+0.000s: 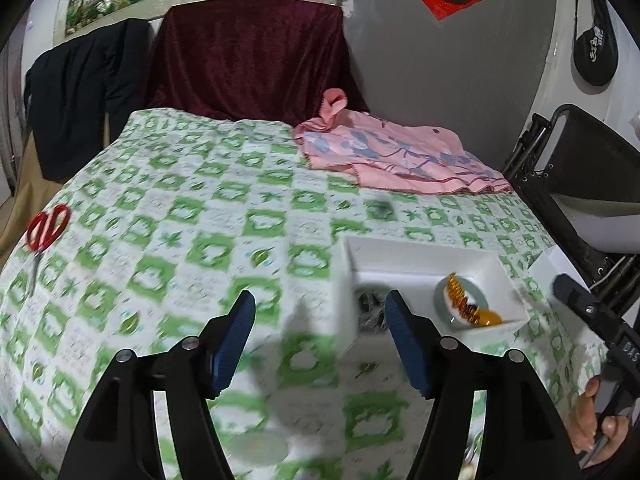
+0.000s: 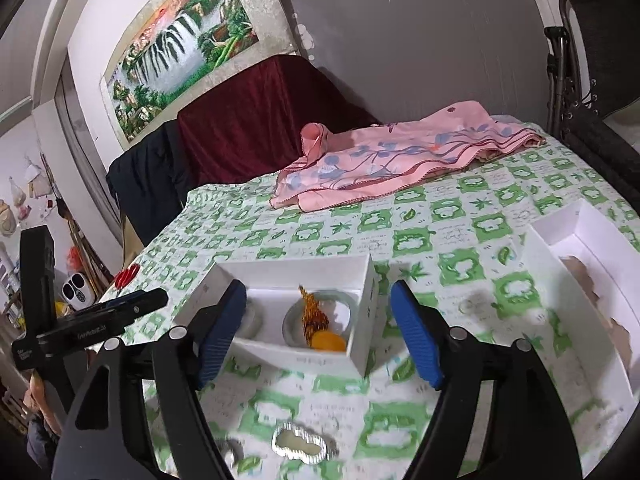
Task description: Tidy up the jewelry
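Note:
A white divided box [image 1: 420,250] sits on the green-patterned tablecloth [image 1: 180,220]. One compartment holds a pale jade bangle [image 2: 294,330], a golden chain [image 2: 314,314] and an amber bead [image 2: 328,341]. The other compartment holds a pale round piece [image 2: 254,316], partly hidden by a finger. My left gripper [image 1: 320,300] is open, with the box's near corner showing between its blue pads and nothing pressed. My right gripper [image 2: 318,292] is open too, just short of the box's front wall. On the cloth in front of the box lie a silver cloud-shaped piece [image 2: 304,444] and a pale green disc [image 1: 258,446].
The white box lid [image 2: 560,280] lies open side up at the right. A folded pink floral cloth [image 1: 392,156] lies at the back of the table, and red scissors [image 1: 46,228] near its left edge. A black folding chair [image 1: 580,168] stands by the right edge.

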